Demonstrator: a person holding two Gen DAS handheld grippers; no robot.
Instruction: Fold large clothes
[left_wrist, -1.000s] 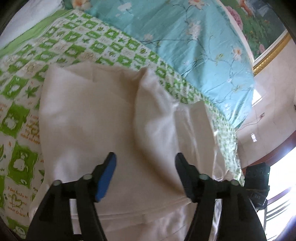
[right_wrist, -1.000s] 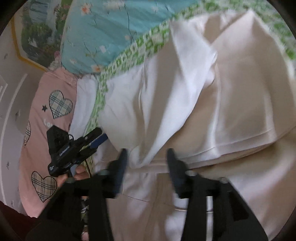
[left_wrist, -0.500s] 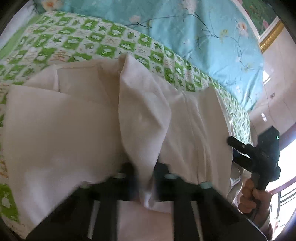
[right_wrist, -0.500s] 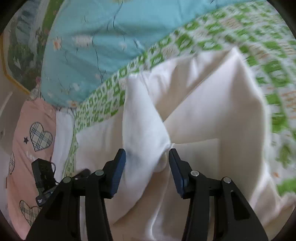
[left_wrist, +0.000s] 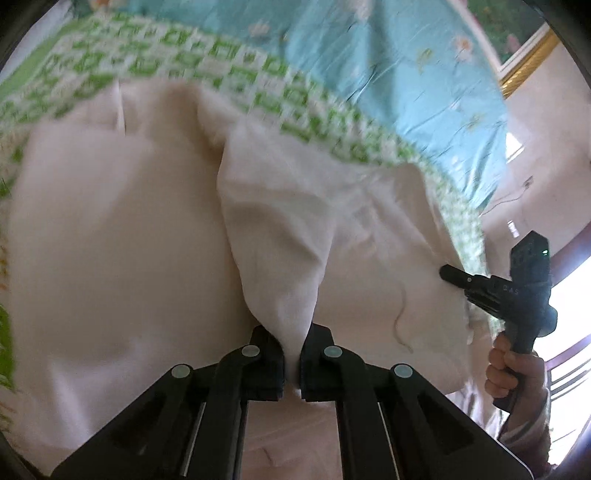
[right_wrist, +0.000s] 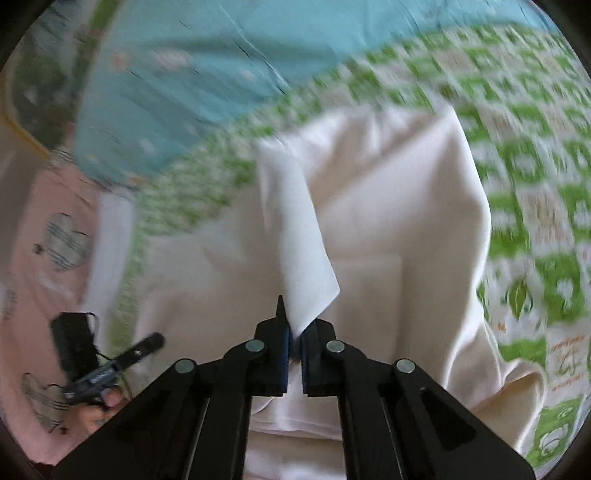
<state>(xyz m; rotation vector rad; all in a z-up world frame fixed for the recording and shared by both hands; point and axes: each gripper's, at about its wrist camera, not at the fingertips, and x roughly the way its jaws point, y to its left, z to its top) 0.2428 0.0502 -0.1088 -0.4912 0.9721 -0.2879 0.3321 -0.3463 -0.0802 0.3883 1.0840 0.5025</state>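
The cream garment (left_wrist: 122, 236) lies spread on the bed, over a green-and-white patterned sheet (right_wrist: 535, 206), with a turquoise floral quilt (left_wrist: 388, 74) beyond it. We have the left gripper (left_wrist: 291, 363) pinched narrow on a raised fold of the cloth, which rises from the jaws as a soft peaked ridge. The right gripper (right_wrist: 294, 363) is likewise nearly closed, clamped on a crisp pointed corner of the same garment (right_wrist: 399, 221). In the left view the right-hand tool shows at the garment's far edge (left_wrist: 517, 291).

We judge this to be the lift that starts a fold: both edges are gripped and the cloth is taut at the pinches. Next, we would carry both holds together across the body of the garment, keeping them level so that the layer lands flat, then let go.

The fabric looks thin, matte and woven, draping in broad soft creases with a stitched seam and a stray thread visible. Both views are blurred at the bedding, so finer detail is unclear.
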